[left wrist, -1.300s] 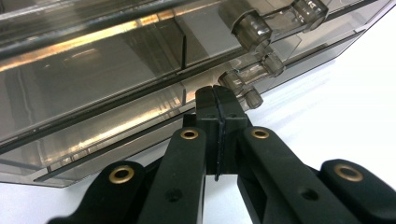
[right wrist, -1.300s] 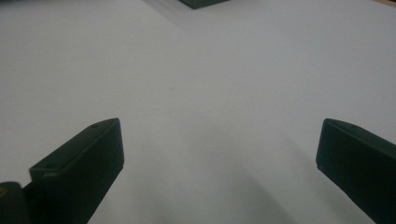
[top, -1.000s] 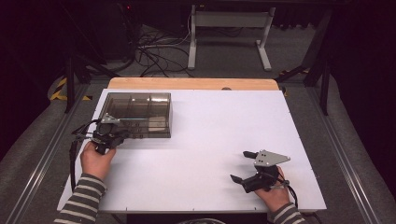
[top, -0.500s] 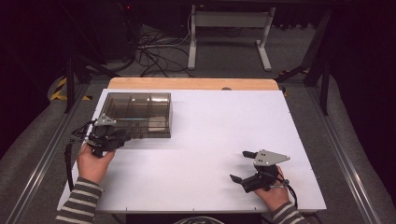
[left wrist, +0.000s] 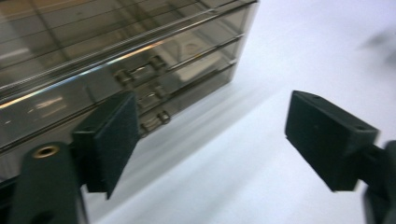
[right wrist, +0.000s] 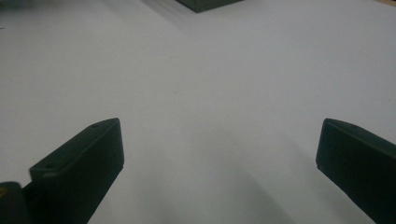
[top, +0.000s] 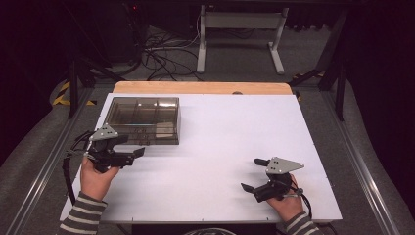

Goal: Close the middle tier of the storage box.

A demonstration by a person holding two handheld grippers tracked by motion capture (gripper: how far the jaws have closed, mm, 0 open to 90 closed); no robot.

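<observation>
Left gripper [top: 133,147] jaws, just opening, empty beside organizer [top: 143,120]: rigid, light, slick plastic, best grabbed by a drawer handle [left wrist: 139,73]; right gripper [top: 254,174] apart.

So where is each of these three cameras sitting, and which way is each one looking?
High view: sits above the person's side, looking forward and down on the white table; both hands show, with the left gripper and right gripper.
Left gripper view: rides on the left gripper, looking past its open fingers at the smoky drawer box.
Right gripper view: rides on the right gripper, facing bare table between open fingers.
Shared: the drawer box appears in the high and left gripper views.
</observation>
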